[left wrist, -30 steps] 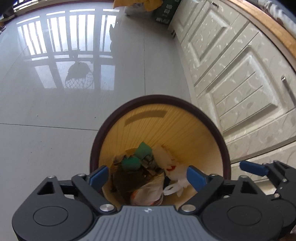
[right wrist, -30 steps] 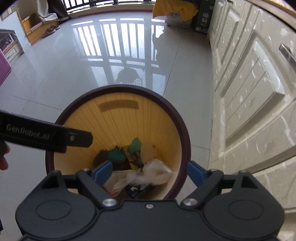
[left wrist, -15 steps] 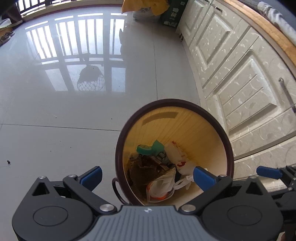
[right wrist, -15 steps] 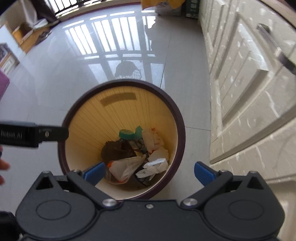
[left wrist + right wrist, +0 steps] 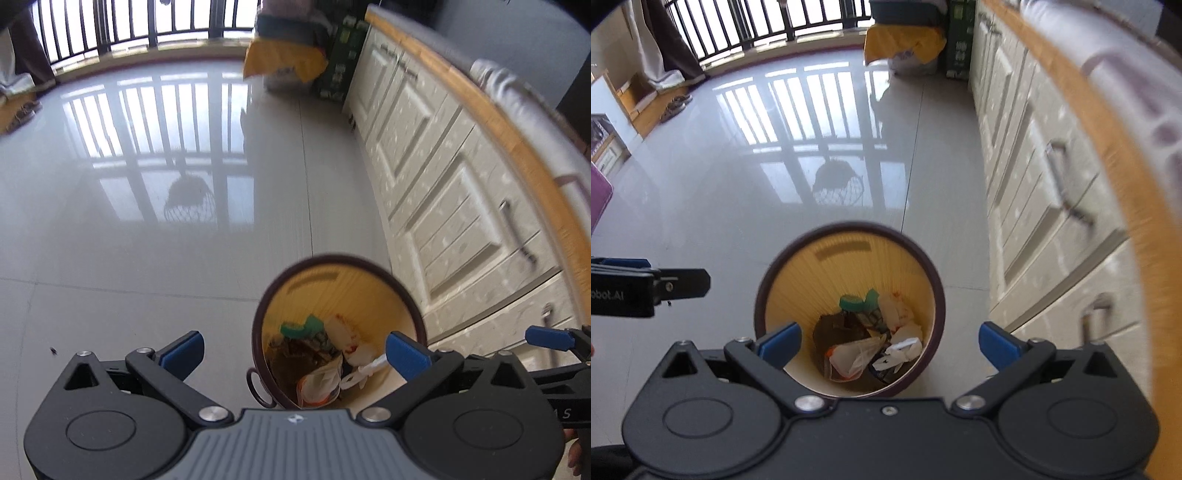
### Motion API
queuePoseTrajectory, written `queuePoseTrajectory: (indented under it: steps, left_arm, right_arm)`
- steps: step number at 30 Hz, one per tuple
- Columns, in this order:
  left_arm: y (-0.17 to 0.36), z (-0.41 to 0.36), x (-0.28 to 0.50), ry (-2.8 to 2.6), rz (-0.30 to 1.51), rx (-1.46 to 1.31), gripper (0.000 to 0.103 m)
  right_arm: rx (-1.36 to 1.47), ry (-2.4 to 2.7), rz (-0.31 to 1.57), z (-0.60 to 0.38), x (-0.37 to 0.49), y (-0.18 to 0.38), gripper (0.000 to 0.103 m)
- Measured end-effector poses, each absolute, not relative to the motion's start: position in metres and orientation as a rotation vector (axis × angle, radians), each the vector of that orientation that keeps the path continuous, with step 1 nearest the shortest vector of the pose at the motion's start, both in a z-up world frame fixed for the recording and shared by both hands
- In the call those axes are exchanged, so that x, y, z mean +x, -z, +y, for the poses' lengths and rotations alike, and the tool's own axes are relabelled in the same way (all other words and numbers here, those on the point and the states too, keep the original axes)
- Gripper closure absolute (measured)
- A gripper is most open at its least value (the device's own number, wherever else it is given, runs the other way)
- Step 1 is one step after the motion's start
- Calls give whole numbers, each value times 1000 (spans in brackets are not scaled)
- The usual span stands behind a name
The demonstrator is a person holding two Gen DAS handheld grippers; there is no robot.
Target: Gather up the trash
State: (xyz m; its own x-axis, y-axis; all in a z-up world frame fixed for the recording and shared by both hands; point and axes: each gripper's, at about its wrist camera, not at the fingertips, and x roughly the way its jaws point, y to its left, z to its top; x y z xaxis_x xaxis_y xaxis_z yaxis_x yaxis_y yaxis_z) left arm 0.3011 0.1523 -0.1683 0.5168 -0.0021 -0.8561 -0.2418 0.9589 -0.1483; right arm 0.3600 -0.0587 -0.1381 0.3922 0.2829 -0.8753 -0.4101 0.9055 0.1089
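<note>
While both grippers hang above the floor, the round waste bin stands upright on the pale glossy tiles, just beside the white cabinet fronts.

Left gripper: blue-tipped fingers spread wide, nothing between the pads, angled down over the left part of the bin's dark rim. Right gripper: fingers equally wide, empty, looking almost straight into the bin.

Bin interior is yellow and ribbed. Trash sits at the bottom: a clear plastic bag with orange print, crumpled white paper, a green lid and a green scrap, something dark brown beside them. All of it lies inside, well below the rim.

Right view also catches the left gripper's black arm at the left edge. Window railing reflects on the tiles. A yellow cloth drapes over a box at the far end of the cabinets.
</note>
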Motion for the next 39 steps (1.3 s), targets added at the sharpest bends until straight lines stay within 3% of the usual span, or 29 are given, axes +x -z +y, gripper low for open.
queuePoseTrajectory:
  steps: [17,39]
  left_arm:
    - [64,114,223,-201,869,-163,0]
    - [20,66,119,-246,716,-44,0]
  right_arm:
    - [-118,-422,907,-96,294,24,0]
    - [-164,-347,747,-153,187,-39,0]
